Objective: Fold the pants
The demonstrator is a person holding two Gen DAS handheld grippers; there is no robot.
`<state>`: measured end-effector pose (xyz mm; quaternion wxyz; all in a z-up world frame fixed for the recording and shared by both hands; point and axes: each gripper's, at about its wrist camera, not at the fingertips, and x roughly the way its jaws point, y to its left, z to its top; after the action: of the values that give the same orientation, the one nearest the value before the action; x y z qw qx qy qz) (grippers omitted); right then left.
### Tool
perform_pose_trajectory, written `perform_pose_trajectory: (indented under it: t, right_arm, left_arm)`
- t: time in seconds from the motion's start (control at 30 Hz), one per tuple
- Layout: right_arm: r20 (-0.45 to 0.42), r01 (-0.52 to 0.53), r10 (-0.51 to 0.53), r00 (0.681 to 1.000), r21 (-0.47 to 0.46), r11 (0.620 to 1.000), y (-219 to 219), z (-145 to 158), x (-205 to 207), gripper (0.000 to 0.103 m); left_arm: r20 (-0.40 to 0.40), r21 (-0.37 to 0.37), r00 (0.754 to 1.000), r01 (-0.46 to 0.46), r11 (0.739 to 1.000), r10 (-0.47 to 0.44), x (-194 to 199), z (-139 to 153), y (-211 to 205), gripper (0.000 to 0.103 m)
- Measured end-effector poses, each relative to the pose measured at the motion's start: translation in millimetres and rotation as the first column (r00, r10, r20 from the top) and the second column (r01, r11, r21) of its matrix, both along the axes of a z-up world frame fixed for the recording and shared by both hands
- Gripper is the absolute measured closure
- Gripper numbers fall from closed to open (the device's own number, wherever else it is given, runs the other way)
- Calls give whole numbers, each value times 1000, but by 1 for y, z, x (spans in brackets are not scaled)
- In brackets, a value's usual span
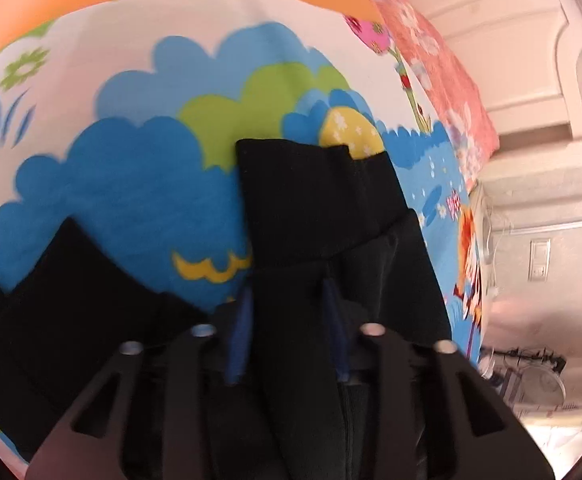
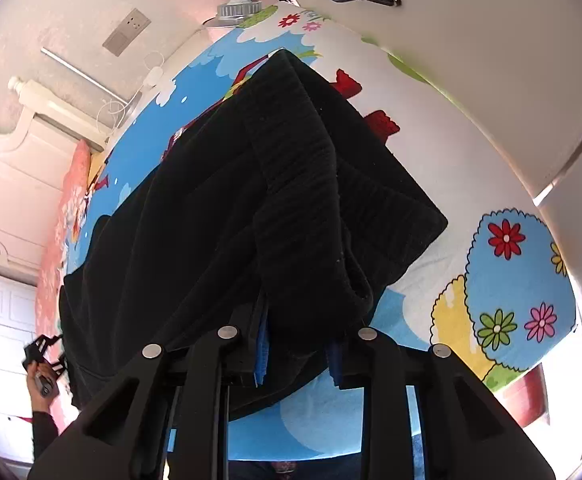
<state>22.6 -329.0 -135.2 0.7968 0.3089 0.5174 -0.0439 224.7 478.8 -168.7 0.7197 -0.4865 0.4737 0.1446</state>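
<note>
Pants on cartoon bedsheet; pink pillow, headboard beyond (blurred).

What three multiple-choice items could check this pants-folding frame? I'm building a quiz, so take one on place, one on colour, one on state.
1. Where do the pants lie?
A. on a cartoon-print bedsheet
B. on a bare wooden floor
C. in a basket

2. What colour are the pants?
A. red
B. black
C. white

3. What is the right gripper doing?
A. hanging open above the cloth
B. shut on the pants
C. holding a hanger

Answers:
1 A: blue clouds and flowers show all around the fabric.
2 B: the cloth is dark black in both wrist views.
3 B: its blue pads pinch the ribbed waistband between them.
</note>
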Motion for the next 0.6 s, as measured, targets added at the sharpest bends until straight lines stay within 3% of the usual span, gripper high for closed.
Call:
perform_pose_trajectory:
  t: [0.1,0.17,0.23,0.3,0.4,0.47,0.57,0.6]
  right_arm:
    - [38,-17,17,999,9,1000,-3,20,3,83]
    - [78,-33,33,996,-8,999,-5,40,2,84]
    - [95,-38,42,995,-43,998,-7,55,0,84]
    - [79,-38,41,996,-42,998,-12,52,-1,84]
    - [-1,-54,54,999,-81,995,-12,24,7,84]
    - [-36,-79,75,997,-118,990,-9,11,10,84]
    - [-31,-99,96,995,-133,986,-9,12,10,84]
    - [-31,-102,99,995,-133,986,-9,11,10,84]
  left_arm:
    - [52,21,999,-2,1000,1,-4,31,-1,93]
    - [165,75,986,-20,997,7,-38,88,-12,93]
    - [241,128,969,-84,988,51,-84,124,-22,93]
    - [273,156,957,-149,976,103,-131,132,-24,93]
    - [185,173,973,-173,969,141,-176,86,-22,92]
    - [83,56,978,-197,979,192,-190,23,-6,92]
    - [107,32,972,-212,977,208,-204,5,-1,79]
    - [125,31,968,-223,974,218,-205,7,-1,64]
